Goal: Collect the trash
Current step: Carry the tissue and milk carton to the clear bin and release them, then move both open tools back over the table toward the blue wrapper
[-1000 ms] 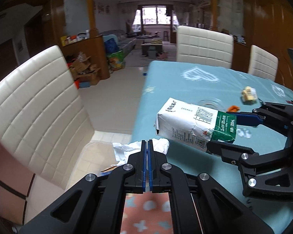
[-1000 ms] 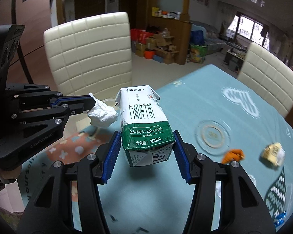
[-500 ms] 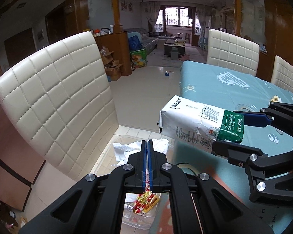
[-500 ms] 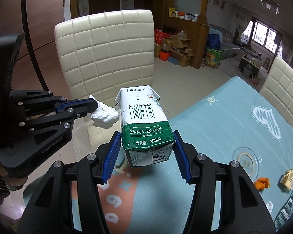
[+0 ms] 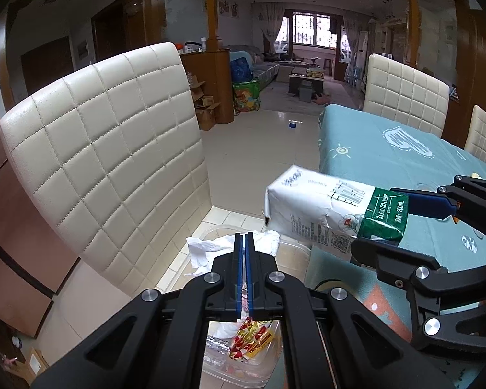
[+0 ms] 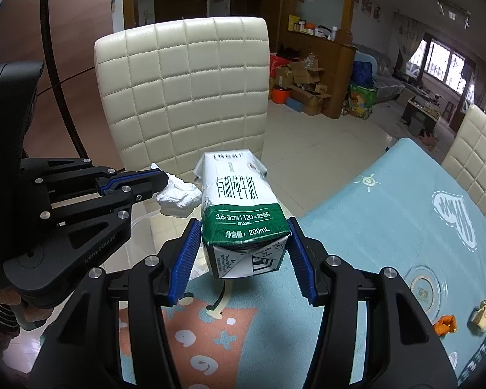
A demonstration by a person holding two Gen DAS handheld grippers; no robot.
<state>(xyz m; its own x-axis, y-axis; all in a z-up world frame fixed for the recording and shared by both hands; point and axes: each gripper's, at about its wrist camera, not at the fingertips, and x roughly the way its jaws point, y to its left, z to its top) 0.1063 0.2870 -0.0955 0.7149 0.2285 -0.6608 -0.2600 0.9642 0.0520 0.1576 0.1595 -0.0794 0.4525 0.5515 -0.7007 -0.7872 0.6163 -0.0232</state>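
since a second ago both tools have swung off the teal bench (image 6: 388, 201) toward the cream chair (image 6: 184, 90). the left tool (image 5: 244, 243) is clamped flat on a crumpled white tissue (image 6: 178, 199), above a clear bin (image 5: 243, 361) of wrappers. the right tool (image 6: 244, 253), part open, grips the milk carton (image 6: 243, 217) at its green base, at three o'clock of the tissue.

Clear bin (image 5: 295, 245) sits on floor in the gap between cream chair back (image 5: 107, 162) and table edge (image 5: 320, 149); its mouth is open above, with wrappers (image 5: 252, 340) already inside. Chair back walls the left side, table the right. Milk carton (image 5: 327, 217) and tissue wad (image 5: 210, 249) hang close together above it.
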